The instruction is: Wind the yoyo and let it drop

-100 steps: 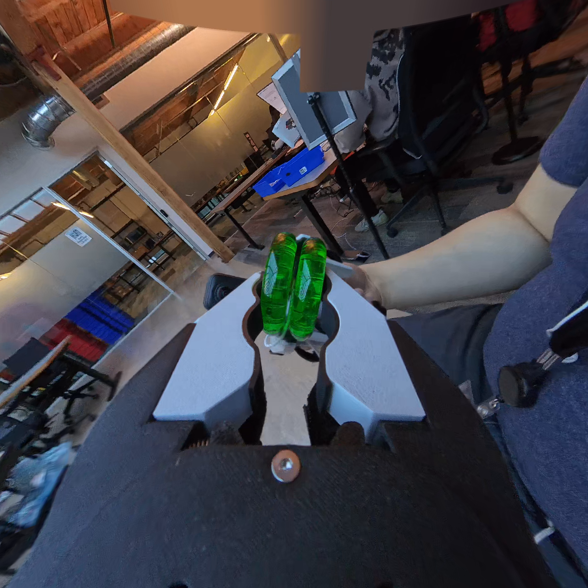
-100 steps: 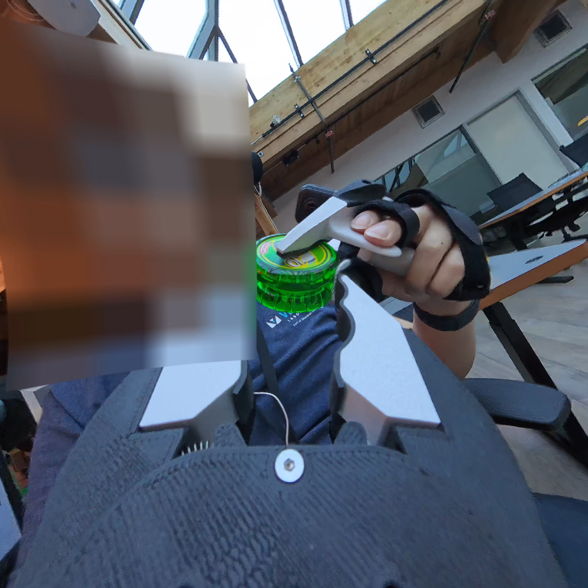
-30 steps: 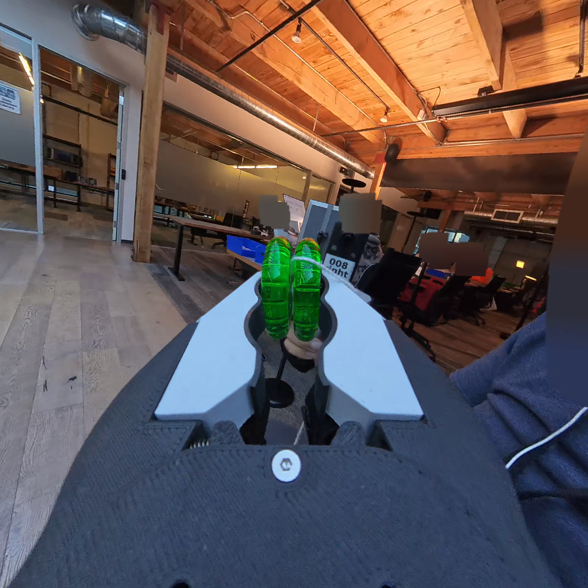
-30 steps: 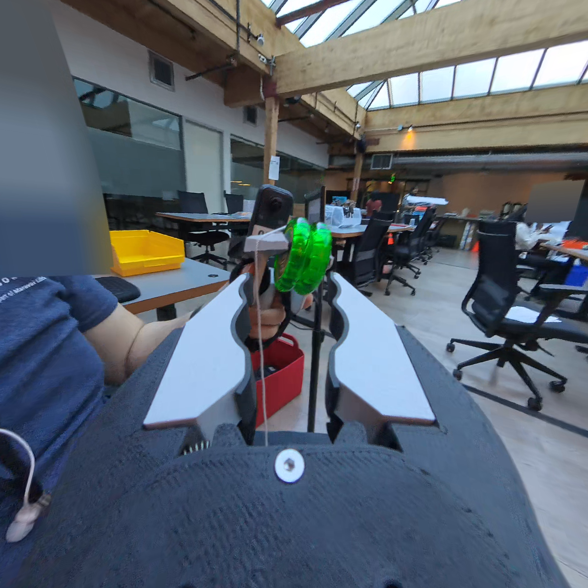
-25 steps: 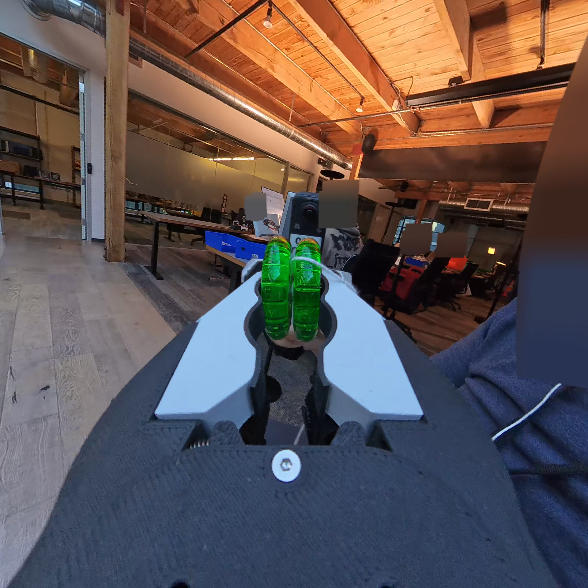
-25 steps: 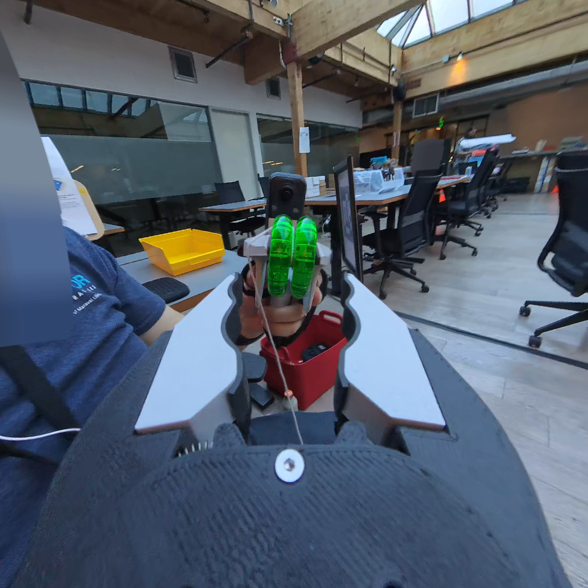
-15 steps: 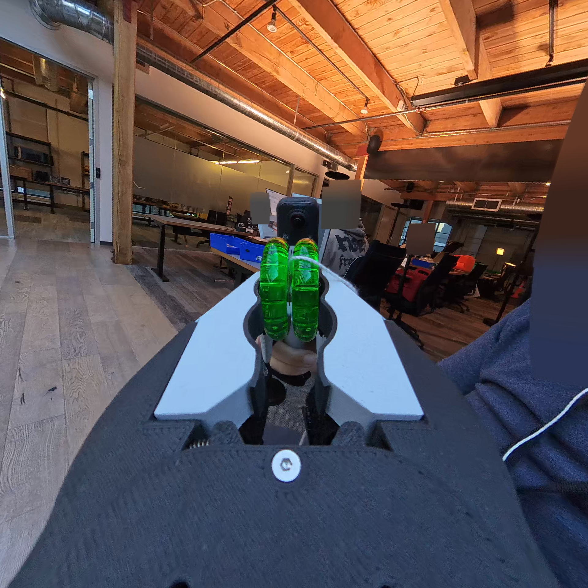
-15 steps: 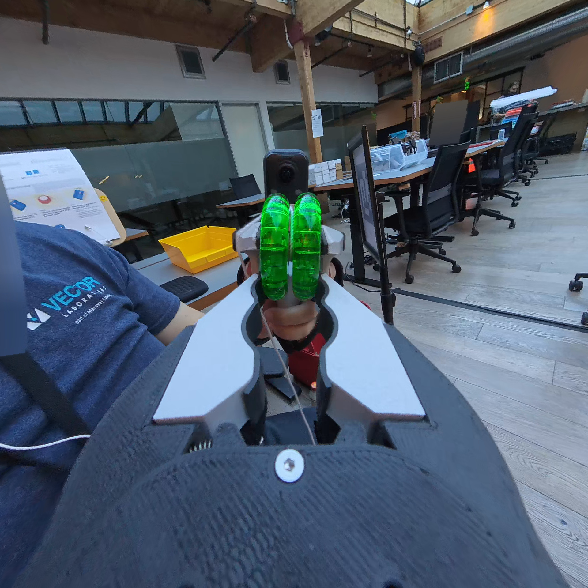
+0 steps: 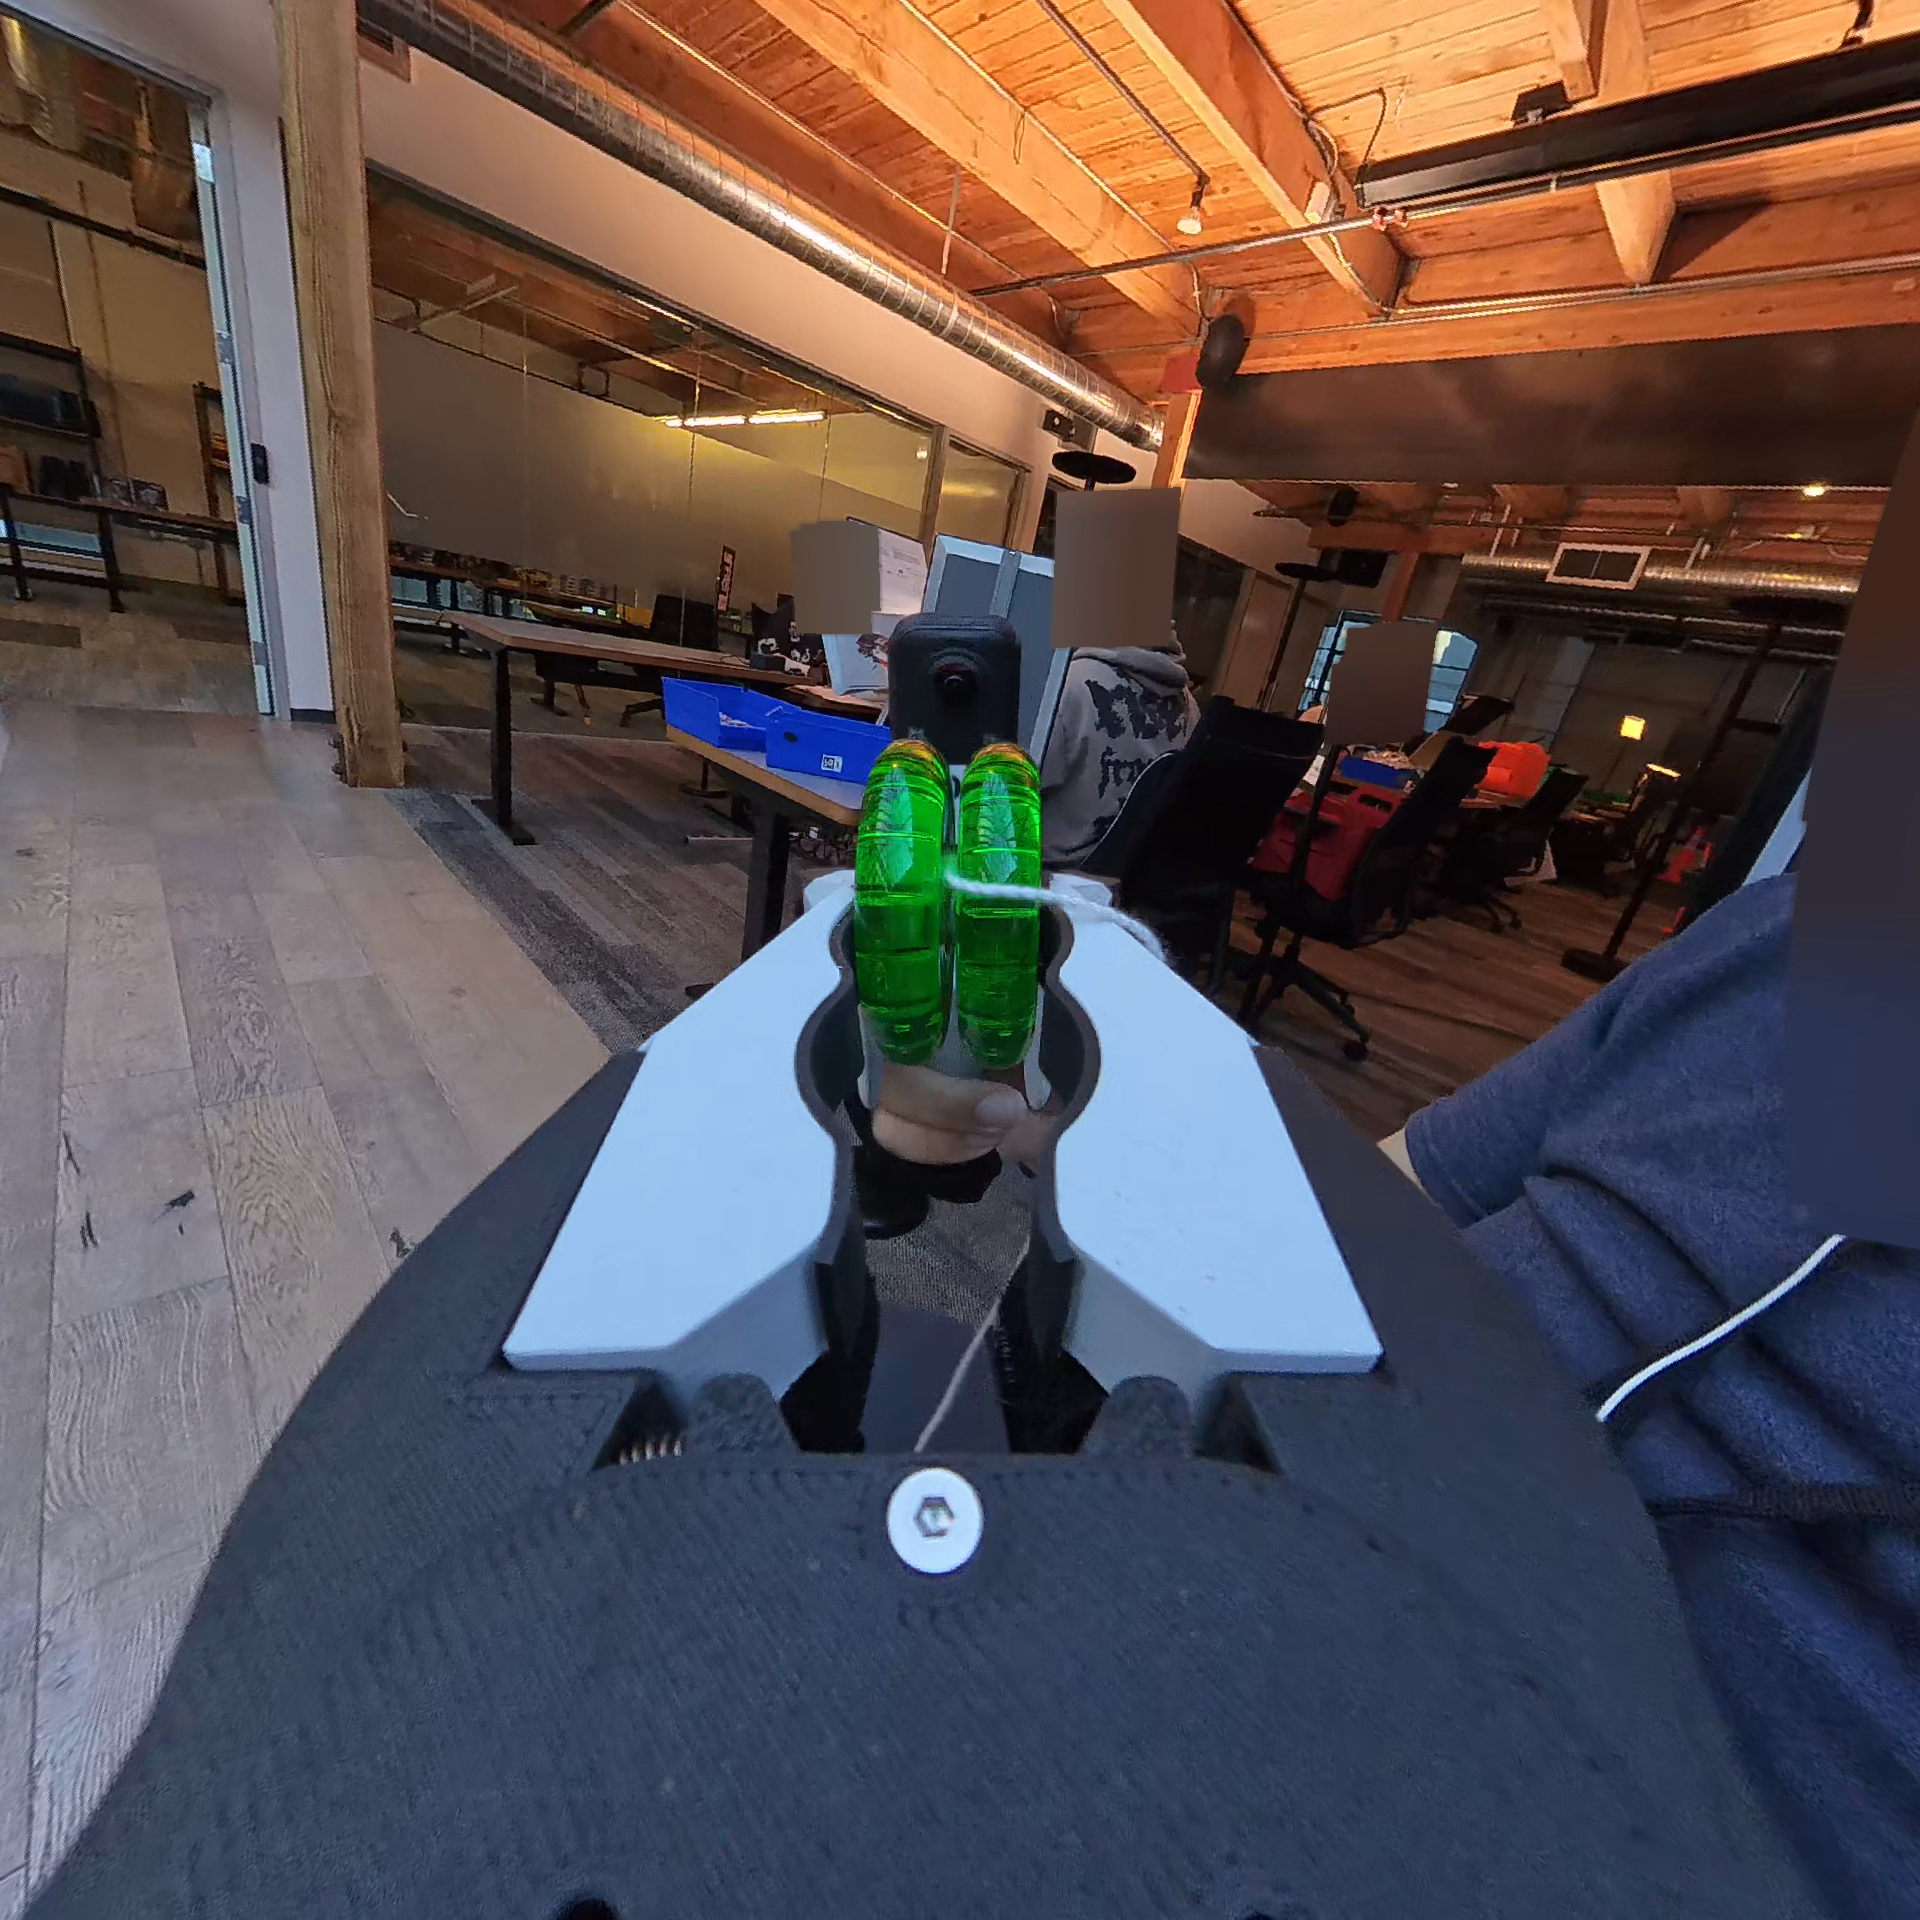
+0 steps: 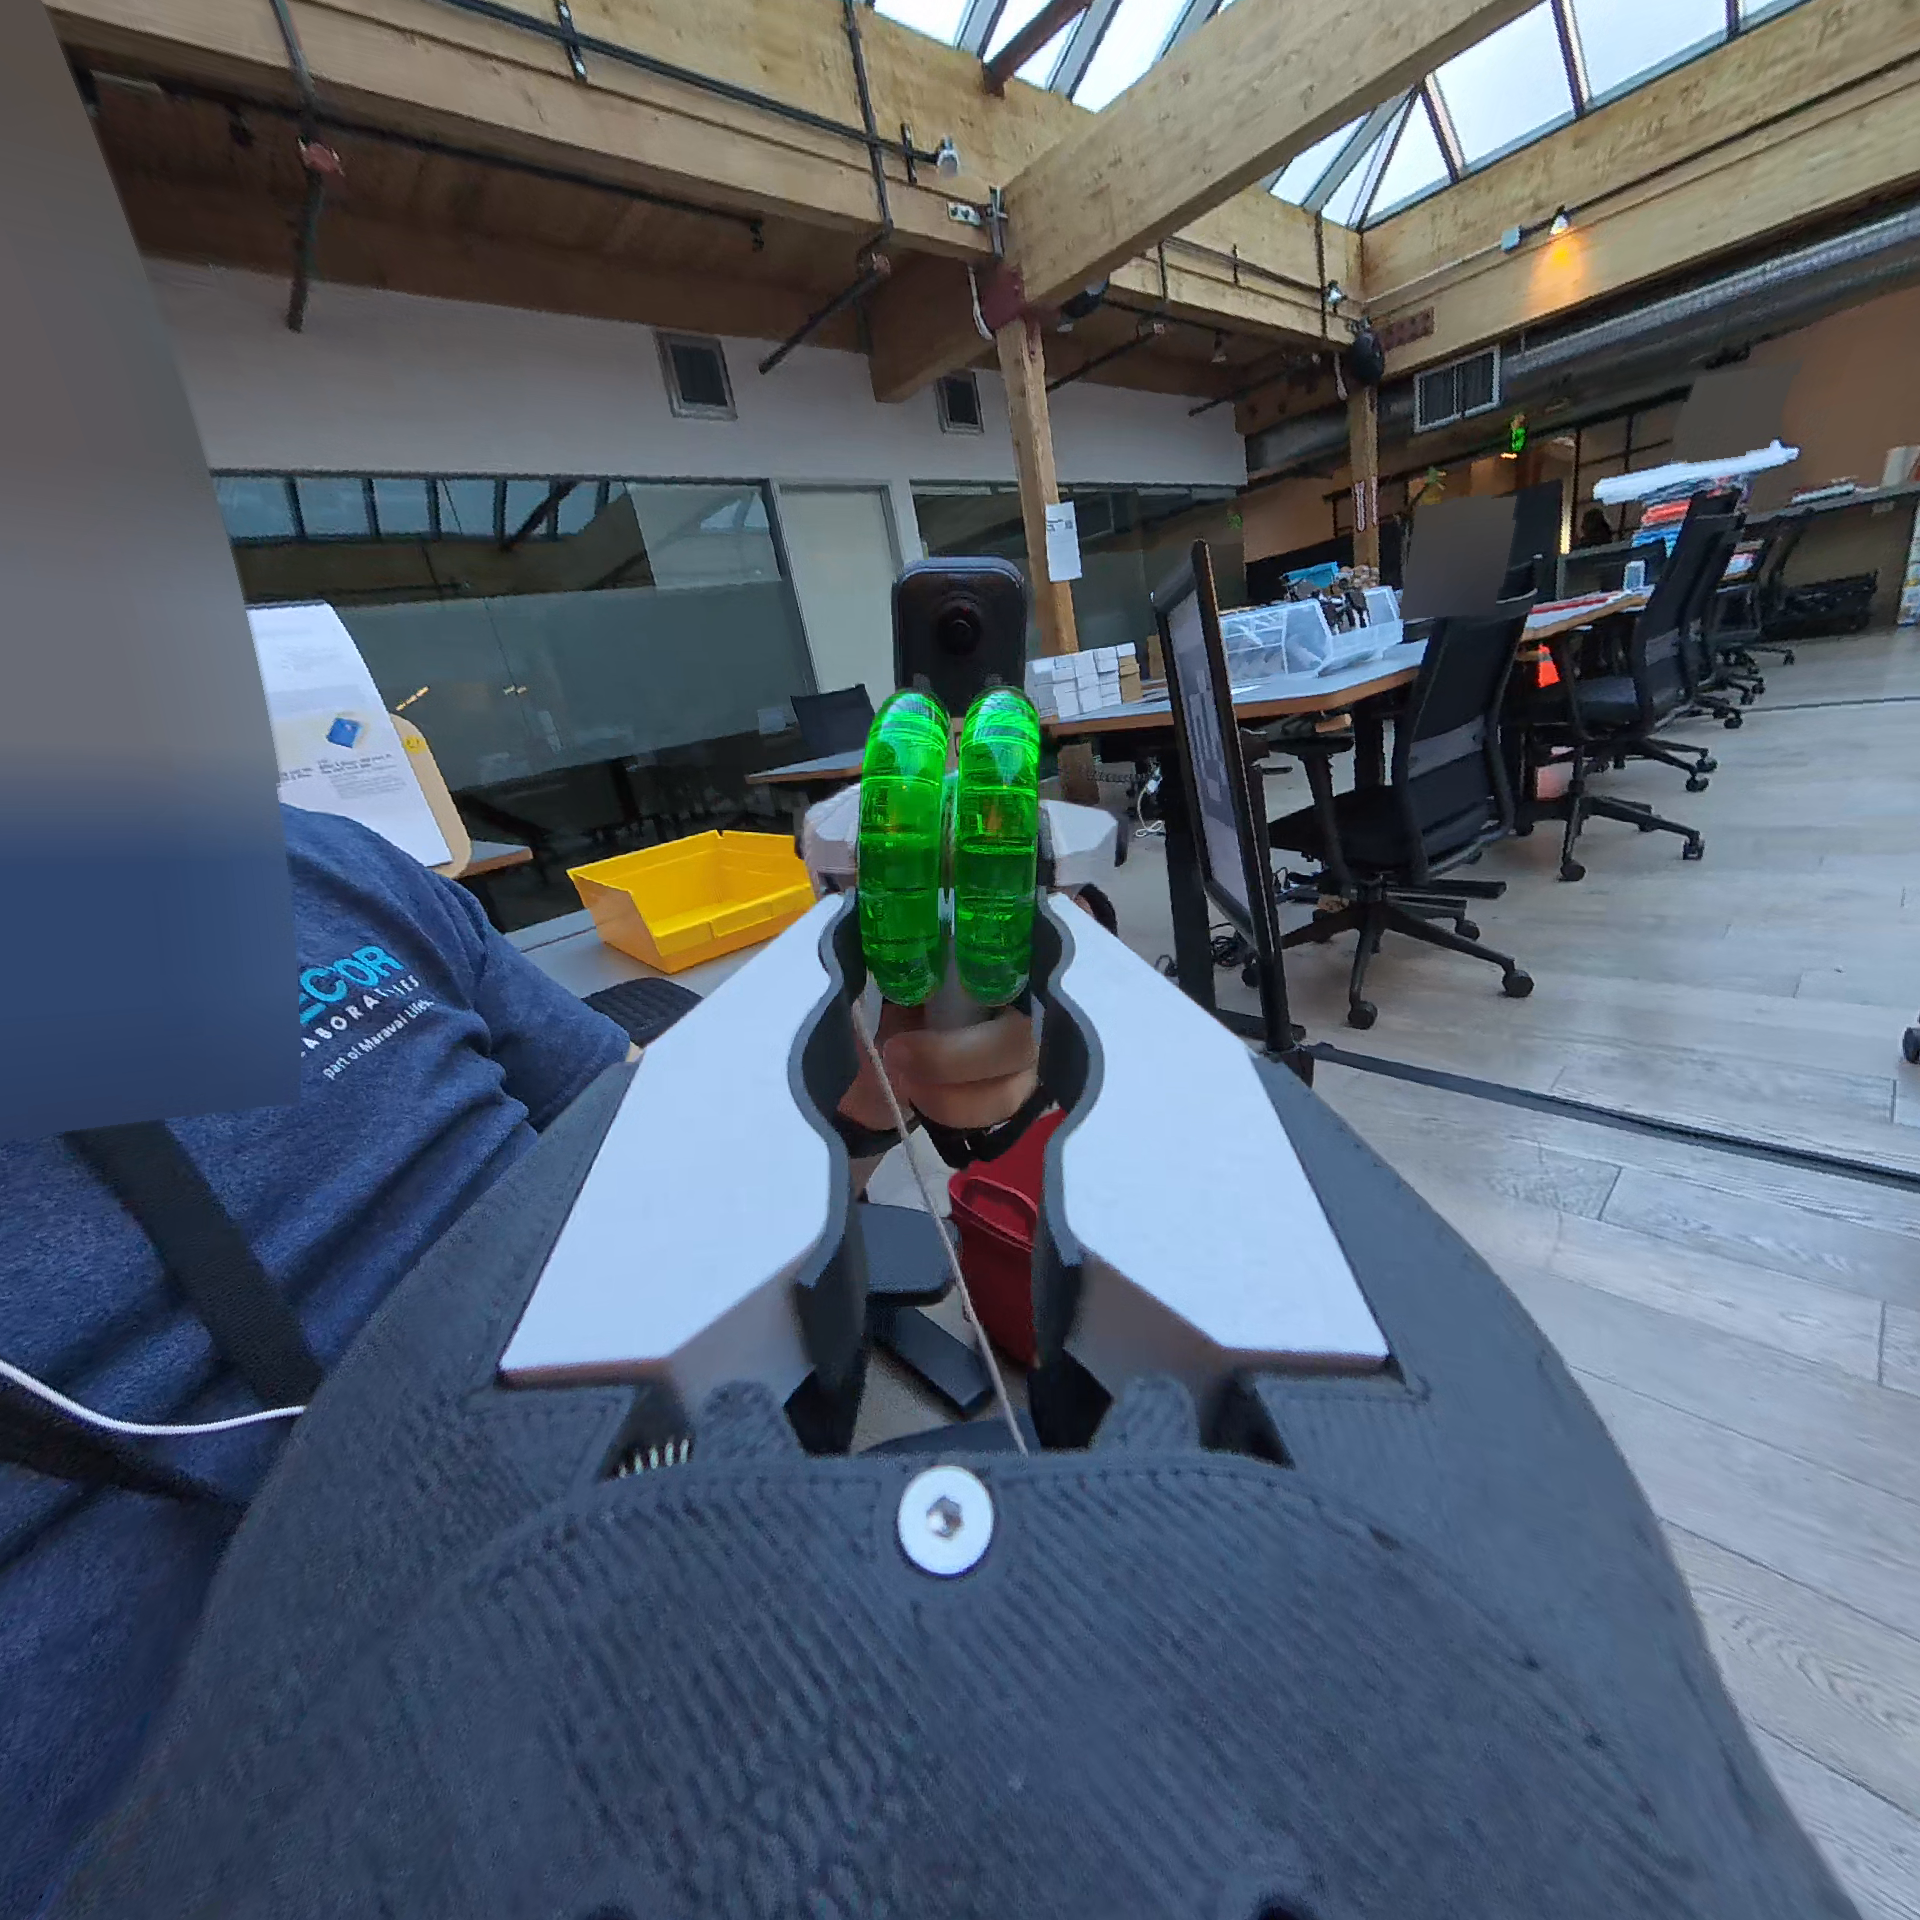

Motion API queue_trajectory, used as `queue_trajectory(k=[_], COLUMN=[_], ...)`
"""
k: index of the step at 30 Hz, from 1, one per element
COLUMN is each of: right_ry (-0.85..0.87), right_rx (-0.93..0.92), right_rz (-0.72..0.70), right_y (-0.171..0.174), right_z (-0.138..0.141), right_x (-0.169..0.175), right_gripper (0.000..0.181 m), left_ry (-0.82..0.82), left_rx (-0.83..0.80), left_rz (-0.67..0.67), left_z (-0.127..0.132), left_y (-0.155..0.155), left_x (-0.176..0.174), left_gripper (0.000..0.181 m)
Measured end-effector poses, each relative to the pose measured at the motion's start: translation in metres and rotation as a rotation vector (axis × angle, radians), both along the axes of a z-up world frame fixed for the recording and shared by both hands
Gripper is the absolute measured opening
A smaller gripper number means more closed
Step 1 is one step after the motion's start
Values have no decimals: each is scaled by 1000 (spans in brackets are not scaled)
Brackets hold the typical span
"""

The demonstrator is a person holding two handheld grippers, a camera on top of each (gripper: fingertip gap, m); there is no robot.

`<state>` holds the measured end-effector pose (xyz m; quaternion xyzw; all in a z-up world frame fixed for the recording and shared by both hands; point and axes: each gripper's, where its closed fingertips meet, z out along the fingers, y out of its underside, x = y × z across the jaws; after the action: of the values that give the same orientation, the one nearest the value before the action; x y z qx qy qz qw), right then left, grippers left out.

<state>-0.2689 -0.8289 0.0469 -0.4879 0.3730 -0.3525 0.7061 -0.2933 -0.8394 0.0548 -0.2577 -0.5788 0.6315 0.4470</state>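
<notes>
Yoyo (image 9: 945,904) pinched edge-on between both claws, left claw (image 9: 948,940) and right claw (image 10: 948,935), apparently both clenched; string (image 9: 1049,896) crossing one half may snag on release.

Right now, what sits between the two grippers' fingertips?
The green yoyo, pinched from both sides by the left gripper and right gripper; both wrist views show it.

My yoyo (image 9: 945,904) hides both claws' tips, so contact can't be judged. Below it, my string (image 10: 940,1226) vanishes under the right claw's body.
</notes>
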Motion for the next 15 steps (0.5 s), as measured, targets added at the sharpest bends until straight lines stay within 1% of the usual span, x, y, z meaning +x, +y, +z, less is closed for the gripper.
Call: queue_trajectory(k=[4, 6, 8, 10, 12, 13, 15], right_ry=[-38, -72, -98, -92, -82, -78, -64], right_rx=[112, 181, 227, 214, 179, 157, 113], right_rz=[58, 91, 96, 59, 33, 25, 2], right_y=[-4, -9, -17, -25, -26, -25, -24], right_z=[2, 4, 7, 5, 6, 6, 6], right_x=[-6, -11, -18, -21, -22, -22, -19], right_gripper=[28, 28, 29, 28, 29, 29, 29], left_ry=[-27, -41, -82, -129, -209, -224, -185], left_rx=[24, 16, 33, 66, 106, 102, 49], left_rz=[9, 20, 49, 82, 131, 146, 106], left_z=[-1, -2, -8, -17, -27, -26, -10], left_y=[-2, -2, -5, -10, -17, -18, -12], left_x=[-3, 1, 10, 22, 34, 37, 31], left_gripper=[29, 38, 46, 48, 52, 56, 59])
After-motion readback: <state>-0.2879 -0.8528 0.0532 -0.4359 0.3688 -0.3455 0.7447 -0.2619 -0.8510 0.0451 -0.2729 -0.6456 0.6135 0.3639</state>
